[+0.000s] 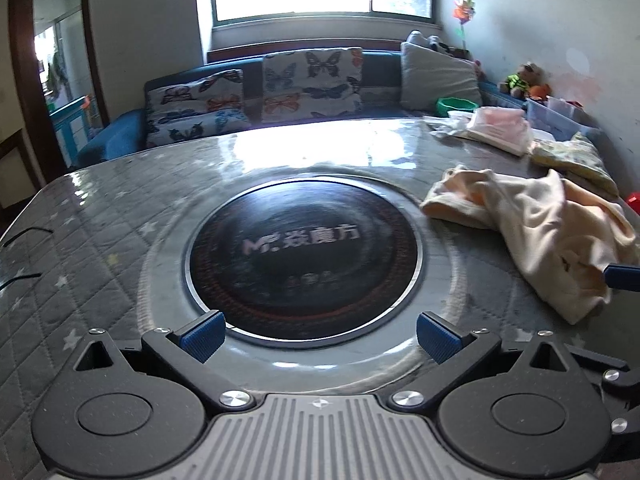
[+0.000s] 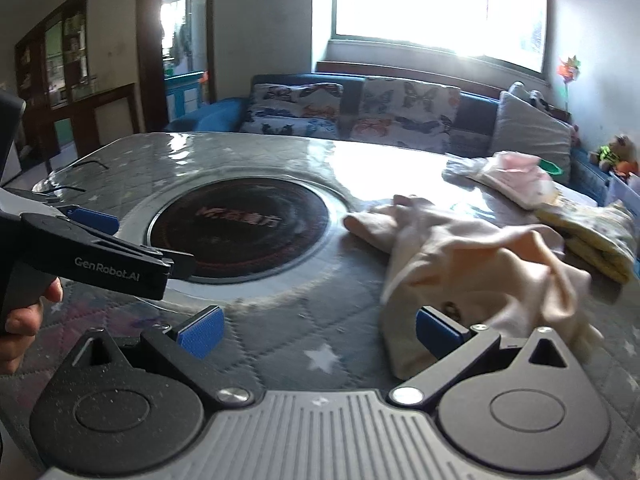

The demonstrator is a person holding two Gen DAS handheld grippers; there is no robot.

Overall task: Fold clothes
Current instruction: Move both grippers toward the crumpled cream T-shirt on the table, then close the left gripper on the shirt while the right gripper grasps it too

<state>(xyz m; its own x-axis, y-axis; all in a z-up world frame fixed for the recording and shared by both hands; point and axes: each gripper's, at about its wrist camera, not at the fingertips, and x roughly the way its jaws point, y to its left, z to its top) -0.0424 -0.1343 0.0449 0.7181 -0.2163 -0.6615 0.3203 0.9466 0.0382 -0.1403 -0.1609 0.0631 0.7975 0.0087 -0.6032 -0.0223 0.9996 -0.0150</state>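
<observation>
We see our left gripper [image 1: 319, 338] spread wide, holding nothing; our right gripper [image 2: 319, 332] gapes wide too, one pad at the cream garment [image 2: 472, 268] lower right.

Two claws [image 1: 320, 336] [image 2: 318, 330]; one crumpled cream garment [image 1: 540, 228]; two butterfly cushions [image 1: 312, 80]; one grey pillow [image 1: 438, 74].

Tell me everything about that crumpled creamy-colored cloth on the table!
The cream garment is a small, soft piece of clothing, pale cream with peachy-orange parts, looking like thin cotton. It lies crumpled and unfolded on the table, to the right of the round black cooktop. One narrow end stretches toward the cooktop. The right gripper is open, one blue fingertip at the cloth's near edge. A folded yellowish cloth sits just behind it.
</observation>
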